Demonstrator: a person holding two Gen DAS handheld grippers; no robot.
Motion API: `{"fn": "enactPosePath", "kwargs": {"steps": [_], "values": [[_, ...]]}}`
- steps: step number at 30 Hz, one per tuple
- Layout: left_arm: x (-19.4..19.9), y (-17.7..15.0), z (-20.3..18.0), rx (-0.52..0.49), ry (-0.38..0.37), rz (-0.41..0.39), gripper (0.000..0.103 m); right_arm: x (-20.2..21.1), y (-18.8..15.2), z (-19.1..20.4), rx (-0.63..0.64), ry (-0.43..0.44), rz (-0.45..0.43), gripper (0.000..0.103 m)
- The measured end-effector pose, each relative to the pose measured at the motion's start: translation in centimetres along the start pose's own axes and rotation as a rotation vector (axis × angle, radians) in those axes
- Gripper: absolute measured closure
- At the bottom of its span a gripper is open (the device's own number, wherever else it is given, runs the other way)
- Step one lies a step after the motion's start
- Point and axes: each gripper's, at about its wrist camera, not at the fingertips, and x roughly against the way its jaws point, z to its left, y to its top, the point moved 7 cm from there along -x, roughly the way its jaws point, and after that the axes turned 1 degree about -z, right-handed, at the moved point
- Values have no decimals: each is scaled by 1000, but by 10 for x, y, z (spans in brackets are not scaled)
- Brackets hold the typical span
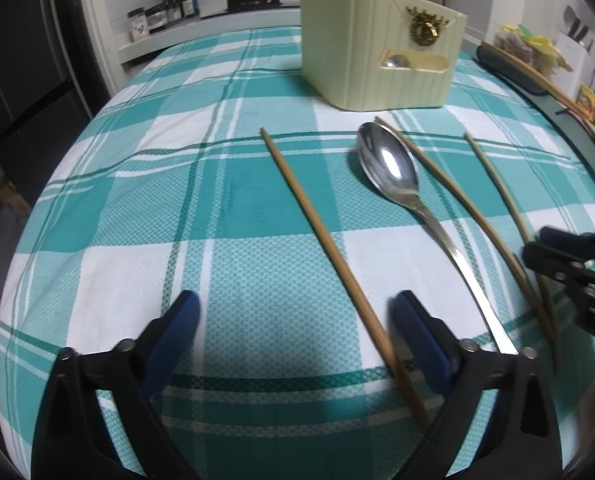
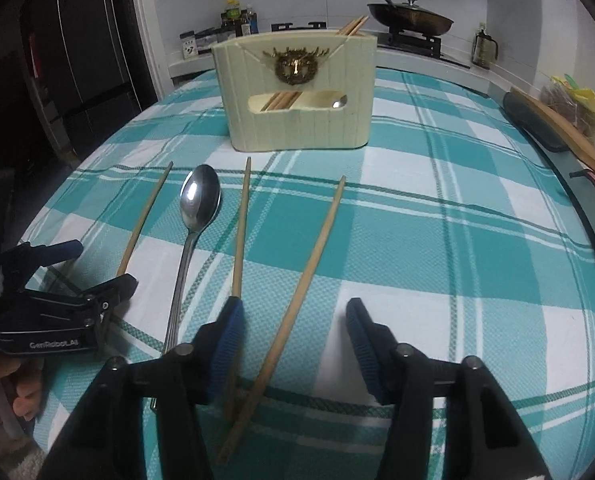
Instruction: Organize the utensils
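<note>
- Right tool (image 2: 293, 340) hangs spread over the rightmost bamboo chopstick (image 2: 297, 288); left tool (image 1: 293, 332), also spread, straddles the leftmost chopstick (image 1: 325, 244).
- Steel spoon (image 1: 393, 172) lies on the checked tabletop (image 1: 137, 200) before the cream holder (image 1: 373, 64).
- Likely next: lower, pinch, lift toward holder.

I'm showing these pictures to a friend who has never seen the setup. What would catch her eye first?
Probably the shiny metal spoon lying among three loose chopsticks on the teal checked tablecloth. Behind them stands a cream utensil holder with a gold crest, more chopsticks poking out of its top. In the foreground the open right gripper straddles one chopstick, and the left gripper hangs open beside it.
</note>
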Motion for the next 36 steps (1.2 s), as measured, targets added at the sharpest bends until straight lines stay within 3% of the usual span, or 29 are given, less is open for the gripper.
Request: {"fn": "enactPosePath", "kwargs": {"steps": [3,5,6,13,20,25,26,27,28,29,30,32,36], "values": [[8,-2,-9,-44,-32,-18,37,-4,-2,-2,29,-36,10,88],[11,-2,-15,-65,-38,-25,79,1,-4,-10,3,-35,11,92],[12,-2,-18,-79,-35,-24,91,3,-6,-15,-5,-45,13,94],[19,-11,-4,-66,-33,-25,96,21,-24,-67,-74,-125,7,96],[39,-38,37,-22,-27,-2,96,45,-52,-108,-116,-189,7,96],[42,-43,53,-25,-74,28,92,52,-58,-113,-127,-168,17,94],[41,-42,53,-31,-95,37,83,51,-58,-113,-130,-147,26,91],[40,-41,52,-40,-115,46,73,51,-58,-112,-130,-126,29,82],[39,-40,50,-56,-136,58,45,50,-56,-111,-128,-110,37,66],[37,-40,47,-83,-141,72,22,50,-55,-110,-123,-104,46,58],[33,-40,45,-110,-122,82,16,50,-54,-109,-112,-98,49,51],[28,-38,43,-164,-102,85,14,47,-52,-104,-74,-86,79,51],[18,-27,47,-178,-132,133,16,40,-54,-95,38,-96,120,50]]}}
